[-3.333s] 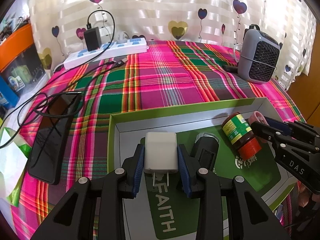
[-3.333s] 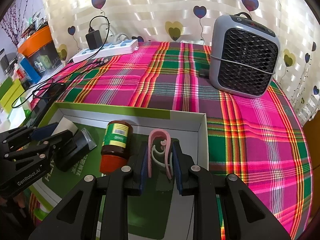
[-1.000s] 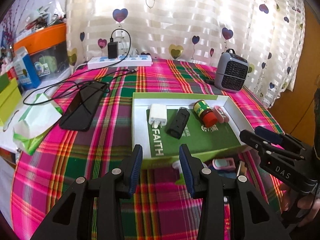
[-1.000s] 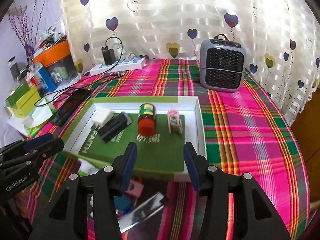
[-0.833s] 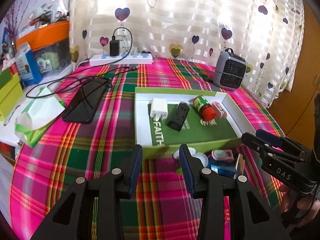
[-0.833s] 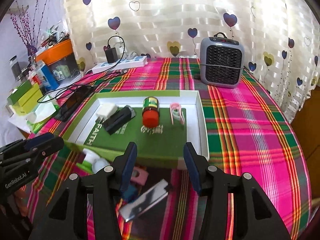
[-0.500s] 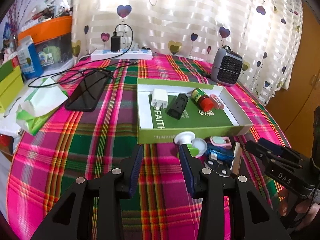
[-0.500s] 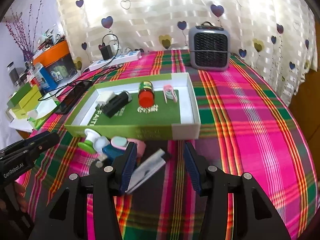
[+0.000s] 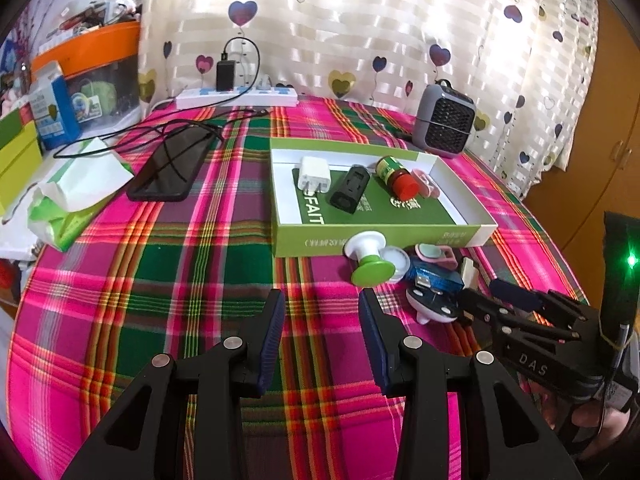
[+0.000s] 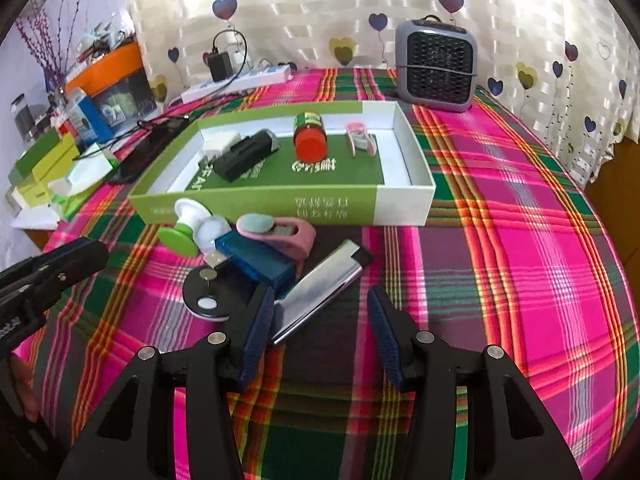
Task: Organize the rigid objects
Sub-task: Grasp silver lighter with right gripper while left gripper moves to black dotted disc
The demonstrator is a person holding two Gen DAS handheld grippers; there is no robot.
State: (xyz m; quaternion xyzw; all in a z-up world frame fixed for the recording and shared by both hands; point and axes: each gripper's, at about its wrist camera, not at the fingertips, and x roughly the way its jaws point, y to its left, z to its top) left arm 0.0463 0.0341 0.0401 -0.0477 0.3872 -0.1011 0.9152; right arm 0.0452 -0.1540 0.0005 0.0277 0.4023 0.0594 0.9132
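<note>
The pile (image 10: 256,256) of loose pieces lies on the cloth just before the box (image 10: 404,200), where four things already sit. My right gripper (image 10: 320,320) stands spread and empty, its left pad beside the silver case (image 10: 320,292). I'd straddle that case across its narrow width before closing. My left gripper (image 9: 320,328), also spread and empty, hangs short of the green spool (image 9: 370,260).

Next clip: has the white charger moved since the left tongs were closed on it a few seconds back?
No. The white charger lies at the box's far-left end beside the black block, as before. The left tongs let go and backed off, now open.
</note>
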